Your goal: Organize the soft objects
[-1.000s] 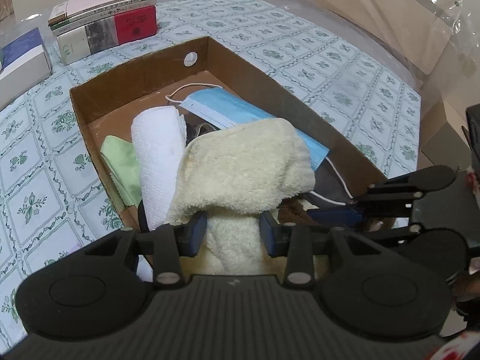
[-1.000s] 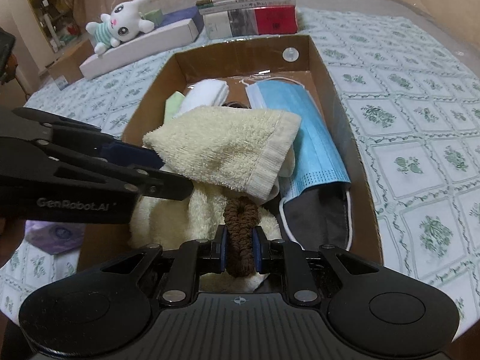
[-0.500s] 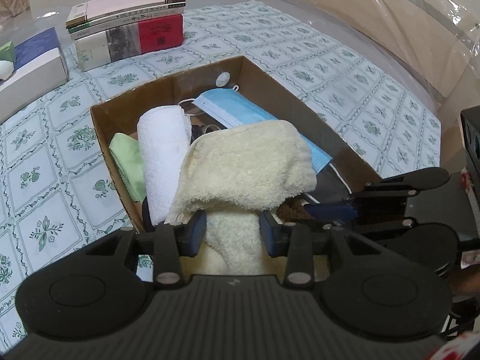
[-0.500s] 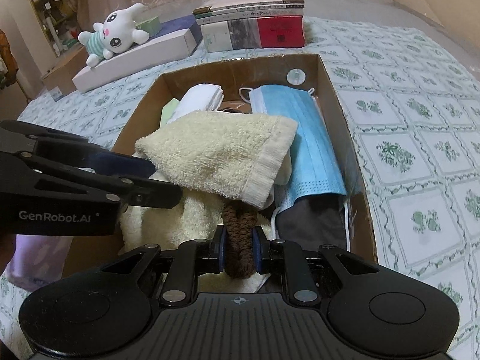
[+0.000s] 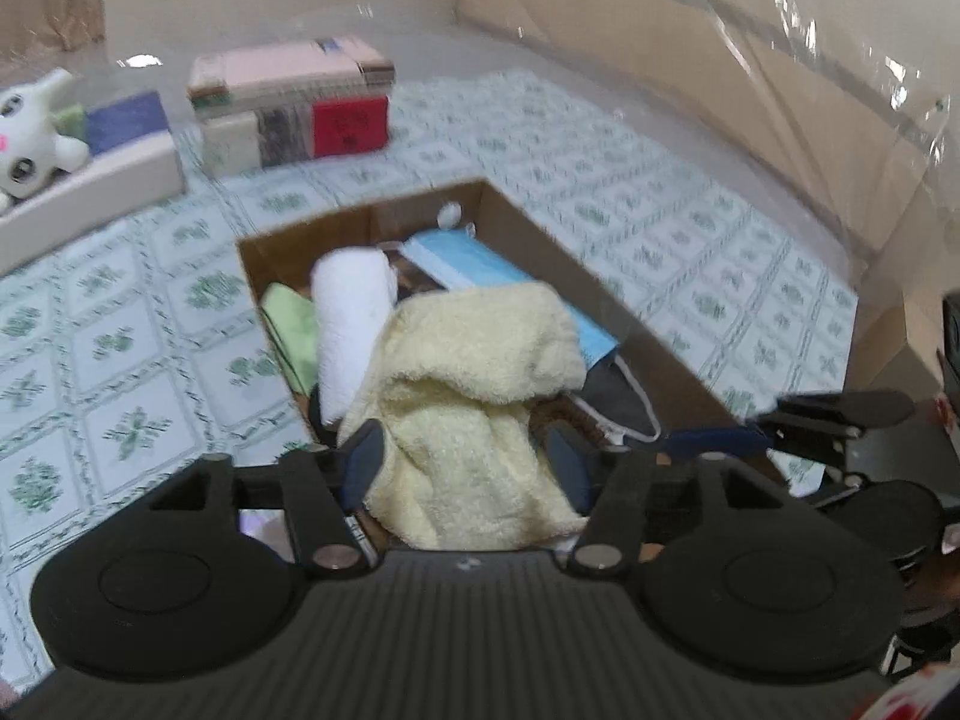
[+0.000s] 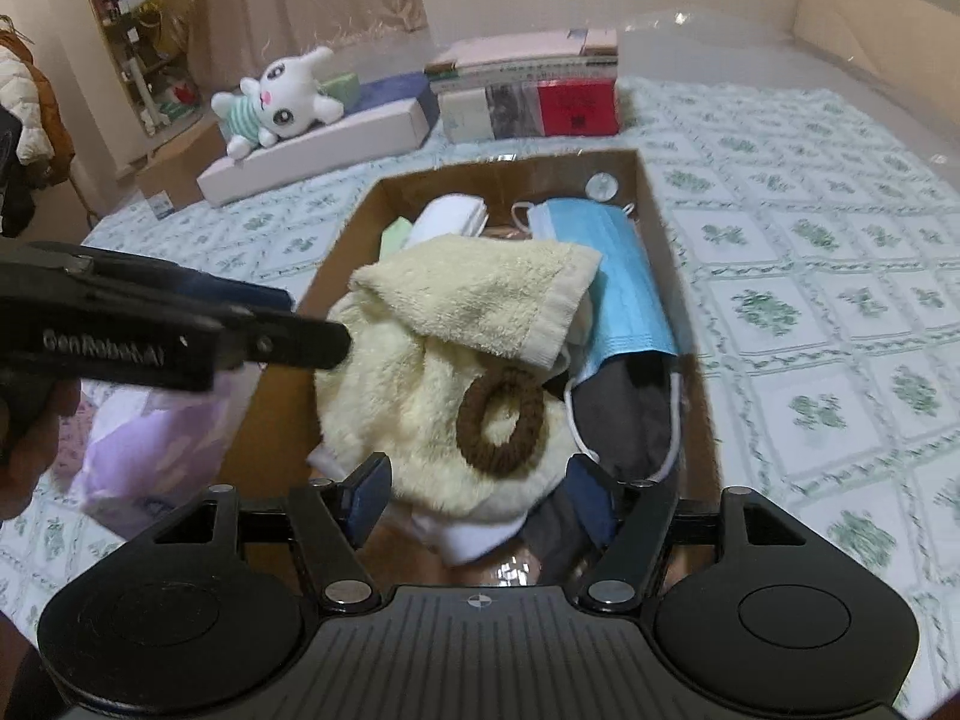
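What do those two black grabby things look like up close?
Each gripper is matte black plastic with a ribbed body, two round discs and silver screws. The right gripper and the left gripper have dark blue pads on their fingers. White "GenRobot.AI" lettering marks the left one's side. No cables show.

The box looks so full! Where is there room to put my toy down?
The box is crowded: towel, hair tie, masks, rolled cloth. Bare patches: tablecloth right of the box, and the strip between the box and the books.
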`<state>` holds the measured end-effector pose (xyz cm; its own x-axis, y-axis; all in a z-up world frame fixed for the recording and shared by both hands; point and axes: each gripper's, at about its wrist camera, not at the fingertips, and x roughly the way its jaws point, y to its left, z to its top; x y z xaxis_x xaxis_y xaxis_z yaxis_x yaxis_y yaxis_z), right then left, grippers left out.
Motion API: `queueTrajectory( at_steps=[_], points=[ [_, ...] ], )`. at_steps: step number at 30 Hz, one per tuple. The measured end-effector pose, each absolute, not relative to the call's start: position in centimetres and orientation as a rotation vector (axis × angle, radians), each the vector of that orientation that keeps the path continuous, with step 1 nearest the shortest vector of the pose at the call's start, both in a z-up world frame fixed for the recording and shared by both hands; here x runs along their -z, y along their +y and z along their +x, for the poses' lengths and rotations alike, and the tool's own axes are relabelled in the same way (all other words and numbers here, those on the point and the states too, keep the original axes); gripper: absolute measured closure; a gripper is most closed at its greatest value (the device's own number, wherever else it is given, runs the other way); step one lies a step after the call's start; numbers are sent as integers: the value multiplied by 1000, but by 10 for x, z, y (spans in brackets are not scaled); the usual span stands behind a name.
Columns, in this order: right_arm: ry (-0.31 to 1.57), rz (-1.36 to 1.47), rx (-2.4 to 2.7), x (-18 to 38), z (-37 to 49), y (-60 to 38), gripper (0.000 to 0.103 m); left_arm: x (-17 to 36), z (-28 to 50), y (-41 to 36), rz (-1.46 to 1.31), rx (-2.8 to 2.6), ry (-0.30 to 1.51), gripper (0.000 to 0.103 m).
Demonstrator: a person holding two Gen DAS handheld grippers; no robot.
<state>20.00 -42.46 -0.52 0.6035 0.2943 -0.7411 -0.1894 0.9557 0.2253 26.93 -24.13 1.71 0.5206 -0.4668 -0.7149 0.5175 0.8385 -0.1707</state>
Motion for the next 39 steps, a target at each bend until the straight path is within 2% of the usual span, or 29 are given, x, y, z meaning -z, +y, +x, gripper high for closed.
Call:
queueTrajectory(
  at_steps=[2,12,24,39],
  points=[
    [865,137,-253,-5,184,-426,38,-28,255,-234,50,573,795,26],
    [769,170,-124,-46,107,-428,36,-54,174,-206,13,464,696,0],
    [701,142,-95,-65,42,-399,30,-50,83,-162,-83,316,705,1],
    [707,71,-142,-63,25,-356,26,-46,20,-123,-128,169,667,5]
  ],
)
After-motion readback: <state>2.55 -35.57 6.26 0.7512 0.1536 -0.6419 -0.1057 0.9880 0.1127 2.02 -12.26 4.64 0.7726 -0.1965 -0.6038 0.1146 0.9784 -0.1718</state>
